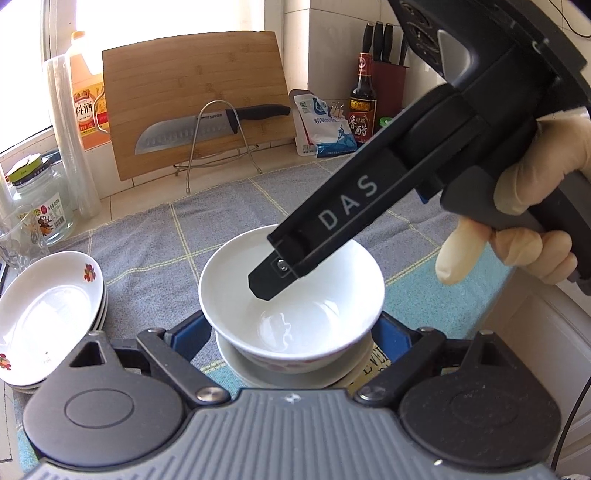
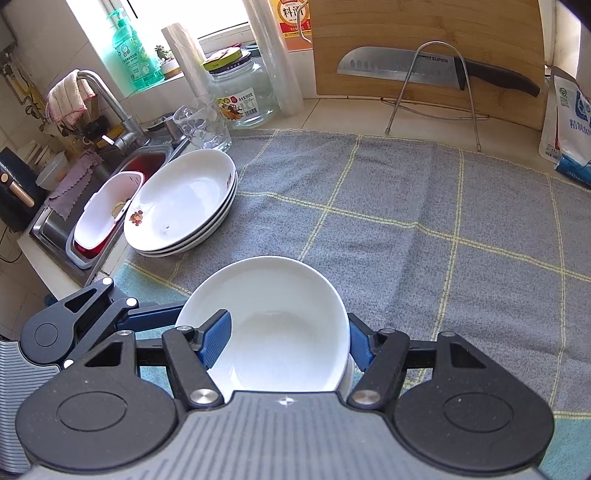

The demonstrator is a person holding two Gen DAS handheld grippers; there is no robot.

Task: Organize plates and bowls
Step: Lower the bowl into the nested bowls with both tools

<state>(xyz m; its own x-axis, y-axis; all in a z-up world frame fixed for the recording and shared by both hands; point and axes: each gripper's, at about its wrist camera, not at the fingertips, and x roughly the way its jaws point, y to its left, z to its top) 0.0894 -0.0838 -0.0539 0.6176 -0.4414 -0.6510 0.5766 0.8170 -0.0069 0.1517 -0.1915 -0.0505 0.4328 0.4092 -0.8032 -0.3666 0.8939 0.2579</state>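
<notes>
We hold white bowl (image 2: 273,325) in both grippers: right gripper (image 2: 284,345) jaws pinch its rim, left gripper (image 1: 295,336) jaws clasp its sides, just over lower bowl (image 1: 295,369) on tabletop (image 2: 406,221). Next: seat it, release.

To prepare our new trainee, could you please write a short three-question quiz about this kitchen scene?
1. True or false: the white bowl is empty.
2. What stands directly behind the knife? A a fridge; B a cutting board; C a kettle.
3. Which gripper has one of its jaws inside the bowl?
Key: 1 true; 2 B; 3 the right gripper.
</notes>
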